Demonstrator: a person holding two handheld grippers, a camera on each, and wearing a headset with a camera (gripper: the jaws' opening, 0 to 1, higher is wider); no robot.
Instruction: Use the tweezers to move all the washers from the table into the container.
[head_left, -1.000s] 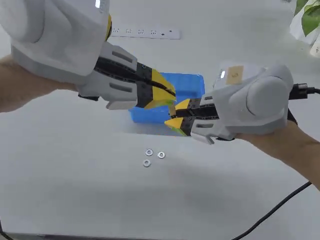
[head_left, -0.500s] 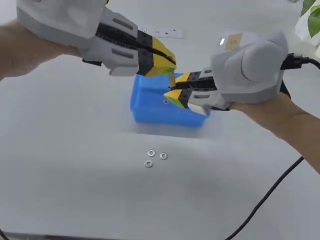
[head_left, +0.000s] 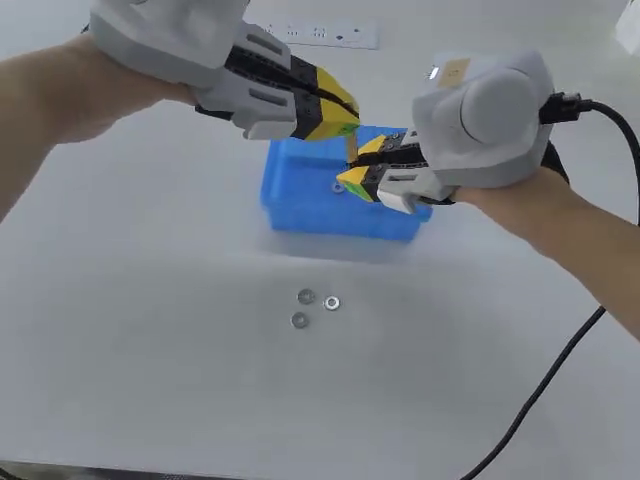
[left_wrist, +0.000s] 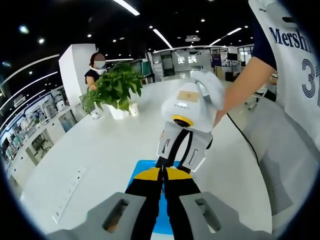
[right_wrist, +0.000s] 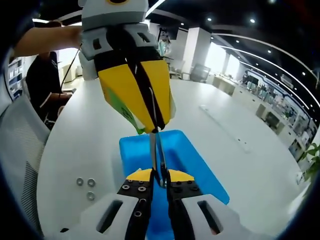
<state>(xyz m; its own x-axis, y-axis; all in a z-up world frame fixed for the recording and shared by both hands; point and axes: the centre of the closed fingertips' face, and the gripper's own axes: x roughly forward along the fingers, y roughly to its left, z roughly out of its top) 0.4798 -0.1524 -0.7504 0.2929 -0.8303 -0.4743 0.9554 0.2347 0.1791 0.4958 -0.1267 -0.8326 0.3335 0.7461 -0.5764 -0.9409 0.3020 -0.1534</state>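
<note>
You work under bright, even overhead light. In the head view the white desk (head_left: 150, 380) is almost washed out, with faint, soft-edged shadows across its near half. In both gripper views the ceiling strip lights (left_wrist: 129, 7) glare against a dark ceiling, and straight lines bow outward toward the rim.

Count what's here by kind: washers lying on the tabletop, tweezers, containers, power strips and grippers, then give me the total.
Washers on the tabletop: 3
Tweezers: 1
Blue container: 1
Power strip: 1
Grippers: 2 (left gripper, right gripper)
Total: 8
</note>
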